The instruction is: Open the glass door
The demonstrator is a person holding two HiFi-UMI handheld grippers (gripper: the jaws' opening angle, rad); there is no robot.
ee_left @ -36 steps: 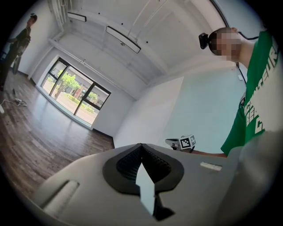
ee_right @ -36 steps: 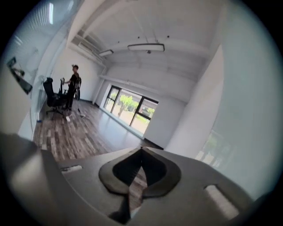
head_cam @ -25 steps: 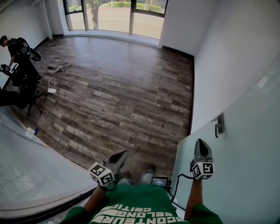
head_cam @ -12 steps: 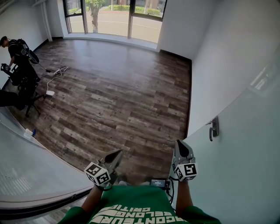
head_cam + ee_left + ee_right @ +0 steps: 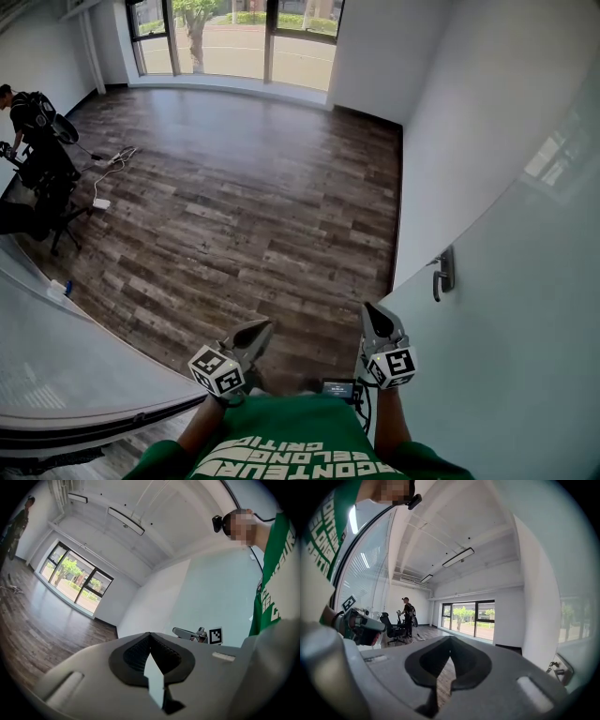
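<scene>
The frosted glass door (image 5: pixel 525 356) stands swung open at the right, its metal lever handle (image 5: pixel 442 273) on the near face. My right gripper (image 5: pixel 372 315) is shut and holds nothing. It sits at the door's free edge, below and left of the handle. My left gripper (image 5: pixel 255 332) is also shut and empty, over the wood floor, well left of the door. In the right gripper view the handle (image 5: pixel 559 667) shows at the lower right beyond the closed jaws (image 5: pixel 450 638). The left gripper view shows its closed jaws (image 5: pixel 150 634) and the pale door panel (image 5: pixel 220 597).
Wood flooring (image 5: pixel 253 187) stretches ahead to tall windows (image 5: pixel 234 37). A white wall (image 5: pixel 459 122) runs behind the door. A glass partition with blinds (image 5: pixel 66 366) curves along the lower left. A person by an office chair (image 5: pixel 37 141) and floor cables (image 5: pixel 112 164) are far left.
My right gripper has shifted left, from in front of the glass panel to its free edge. The door handle has drifted left in the head view. The left gripper keeps about the same spot.
</scene>
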